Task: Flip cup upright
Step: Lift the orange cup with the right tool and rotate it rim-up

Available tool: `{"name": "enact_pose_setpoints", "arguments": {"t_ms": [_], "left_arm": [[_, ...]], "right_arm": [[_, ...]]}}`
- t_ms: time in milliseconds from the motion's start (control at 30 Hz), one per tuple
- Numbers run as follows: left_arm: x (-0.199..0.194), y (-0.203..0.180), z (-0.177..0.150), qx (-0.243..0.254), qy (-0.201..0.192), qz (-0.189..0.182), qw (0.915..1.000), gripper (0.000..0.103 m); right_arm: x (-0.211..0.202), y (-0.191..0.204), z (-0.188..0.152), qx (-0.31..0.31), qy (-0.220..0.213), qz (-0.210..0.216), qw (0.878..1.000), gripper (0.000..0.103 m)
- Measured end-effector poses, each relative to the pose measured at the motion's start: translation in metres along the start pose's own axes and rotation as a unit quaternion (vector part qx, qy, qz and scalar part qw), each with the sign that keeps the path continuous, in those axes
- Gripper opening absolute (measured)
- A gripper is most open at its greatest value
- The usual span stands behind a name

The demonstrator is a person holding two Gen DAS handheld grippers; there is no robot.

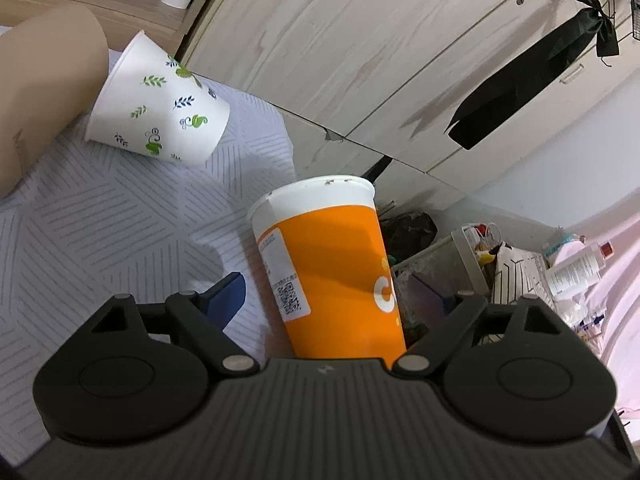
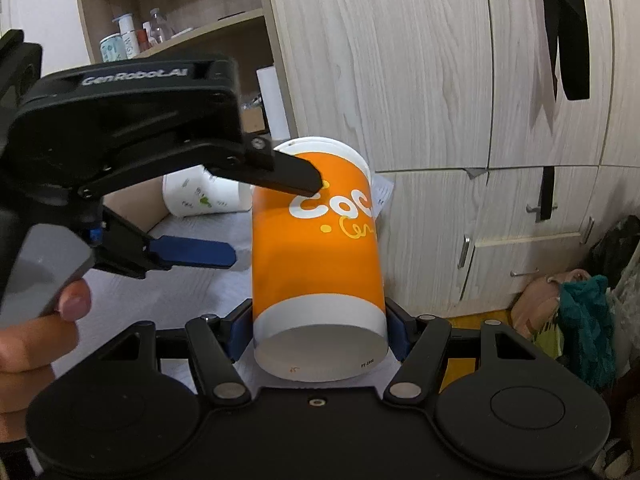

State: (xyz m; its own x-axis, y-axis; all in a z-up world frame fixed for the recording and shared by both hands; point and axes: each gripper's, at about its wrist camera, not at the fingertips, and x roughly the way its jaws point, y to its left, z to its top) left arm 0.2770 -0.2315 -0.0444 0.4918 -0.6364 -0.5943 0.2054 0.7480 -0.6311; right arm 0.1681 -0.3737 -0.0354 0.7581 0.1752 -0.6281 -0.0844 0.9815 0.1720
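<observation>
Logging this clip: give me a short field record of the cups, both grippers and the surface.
held cup: orange cup, tilted, base toward the right wrist camera
right gripper: shut on orange cup near its base
left gripper: open, fingers either side of the cup's upper part, one finger against its side
other cup: white leaf-print cup, lying on its side
surface: grey patterned cloth

Orange cup (image 2: 316, 248), white bands; white cup (image 1: 160, 108), green-blue leaf print; grey-striped white cloth (image 1: 100, 220).
</observation>
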Motion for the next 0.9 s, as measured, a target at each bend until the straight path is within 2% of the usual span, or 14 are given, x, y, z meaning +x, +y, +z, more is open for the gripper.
{"name": "enact_pose_setpoints", "arguments": {"t_ms": [200, 367, 533, 667, 900], "left_arm": [[-0.003, 0.003, -0.004, 0.007, 0.007, -0.002, 1.0000, 0.083], [-0.008, 0.012, -0.010, 0.006, 0.020, -0.012, 0.9997, 0.072], [-0.017, 0.017, -0.016, 0.021, 0.016, -0.016, 0.9995, 0.071], [-0.028, 0.017, -0.019, 0.050, 0.021, -0.008, 0.9985, 0.070], [-0.032, 0.028, -0.020, 0.036, 0.044, -0.035, 0.9978, 0.070]], "right_arm": [[-0.008, 0.003, -0.009, 0.020, 0.018, 0.018, 0.999, 0.070], [-0.013, 0.003, -0.010, 0.040, 0.033, 0.053, 0.997, 0.070], [-0.013, 0.004, -0.008, 0.049, 0.061, 0.081, 0.994, 0.071], [-0.014, 0.011, -0.004, 0.035, 0.073, 0.100, 0.992, 0.077], [-0.012, 0.009, 0.005, 0.041, 0.065, 0.098, 0.992, 0.080]]}}
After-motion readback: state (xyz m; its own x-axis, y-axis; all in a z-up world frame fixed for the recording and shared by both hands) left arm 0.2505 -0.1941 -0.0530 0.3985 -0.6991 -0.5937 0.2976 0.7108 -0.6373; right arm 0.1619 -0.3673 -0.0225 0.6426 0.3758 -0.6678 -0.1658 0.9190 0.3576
